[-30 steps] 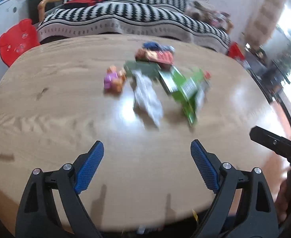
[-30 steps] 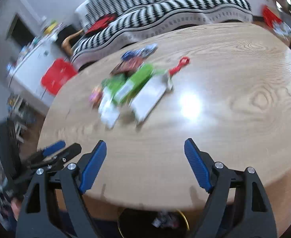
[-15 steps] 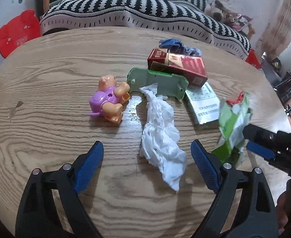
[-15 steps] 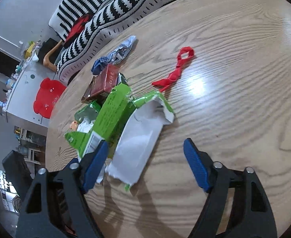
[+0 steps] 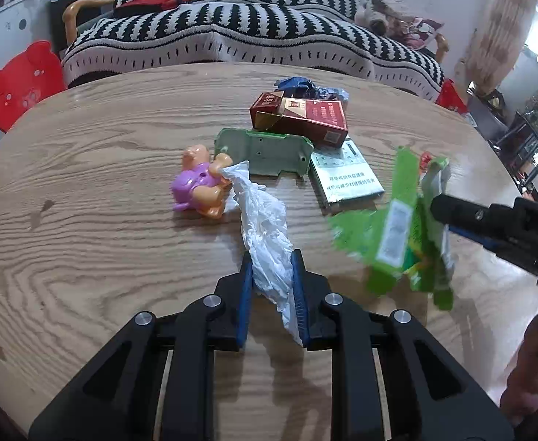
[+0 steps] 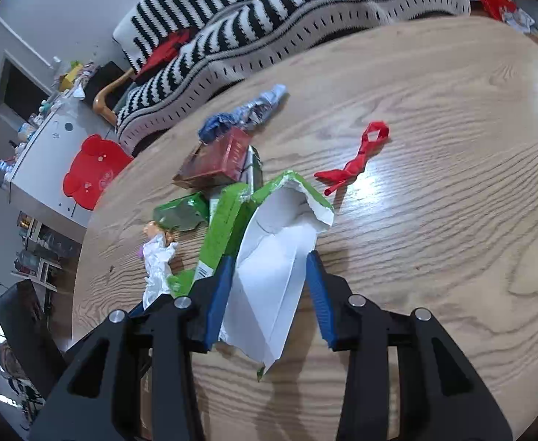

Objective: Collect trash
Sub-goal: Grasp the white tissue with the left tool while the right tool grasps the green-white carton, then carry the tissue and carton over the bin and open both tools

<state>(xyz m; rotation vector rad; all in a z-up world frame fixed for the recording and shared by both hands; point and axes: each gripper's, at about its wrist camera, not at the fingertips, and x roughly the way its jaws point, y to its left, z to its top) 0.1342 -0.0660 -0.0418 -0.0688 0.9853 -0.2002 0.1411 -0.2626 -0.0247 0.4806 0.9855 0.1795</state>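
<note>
Tissue (image 5: 267,235), crumpled and white, lies at frame centre on the wooden table (image 5: 85,257), pinched between the nearly closed pads of the left gripper (image 5: 272,261), whose jaws have just been closing. Green carton (image 6: 269,253), torn open, is squeezed by the right gripper (image 6: 269,270), jaws likewise just closing.

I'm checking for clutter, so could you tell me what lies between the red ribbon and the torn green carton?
Only bare wooden table separates the red ribbon from the torn green carton, seen in the right wrist view.
</note>
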